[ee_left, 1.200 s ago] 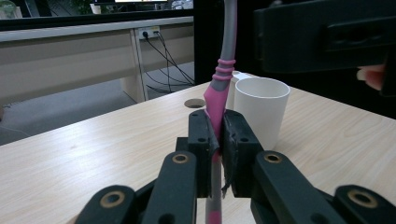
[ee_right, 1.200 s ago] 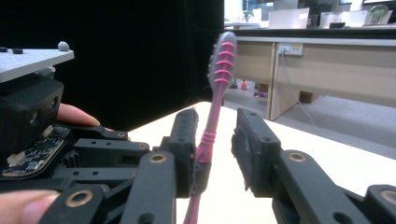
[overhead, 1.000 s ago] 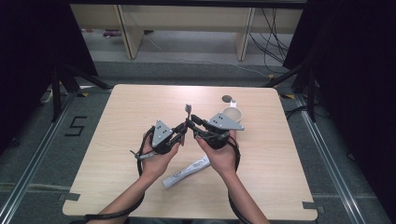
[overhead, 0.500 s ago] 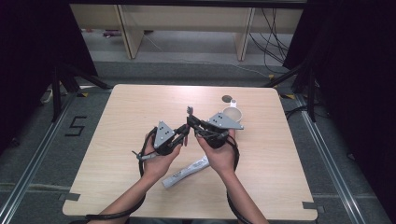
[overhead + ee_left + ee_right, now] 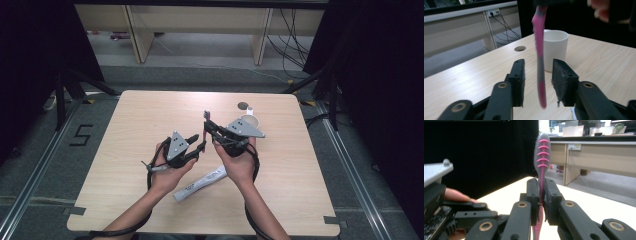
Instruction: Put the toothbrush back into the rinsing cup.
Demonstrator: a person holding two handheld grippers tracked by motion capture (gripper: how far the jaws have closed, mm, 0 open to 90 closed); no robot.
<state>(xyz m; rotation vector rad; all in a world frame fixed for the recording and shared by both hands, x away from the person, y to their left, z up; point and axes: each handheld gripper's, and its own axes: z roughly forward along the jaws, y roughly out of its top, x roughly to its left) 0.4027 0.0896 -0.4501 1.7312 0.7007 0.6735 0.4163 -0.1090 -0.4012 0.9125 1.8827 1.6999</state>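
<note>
On the wooden table (image 5: 150,115), our right gripper (image 5: 539,192) clamps the light, stiff, slippery toothbrush (image 5: 541,157) mid-handle, head at twelve o'clock; our left gripper (image 5: 539,75), just opening, stands around it untouched.

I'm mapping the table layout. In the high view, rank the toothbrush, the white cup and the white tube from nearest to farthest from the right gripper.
1. Toothbrush: clamped in the right gripper.
2. White cup: just beyond it, toward the table's far edge.
3. White tube: lying near the person, below the hands.

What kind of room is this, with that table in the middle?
Probably a lab or office set up for recording: a bare wooden table ringed by black curtains, office desks behind, cables trailing over the carpeted floor.
</note>
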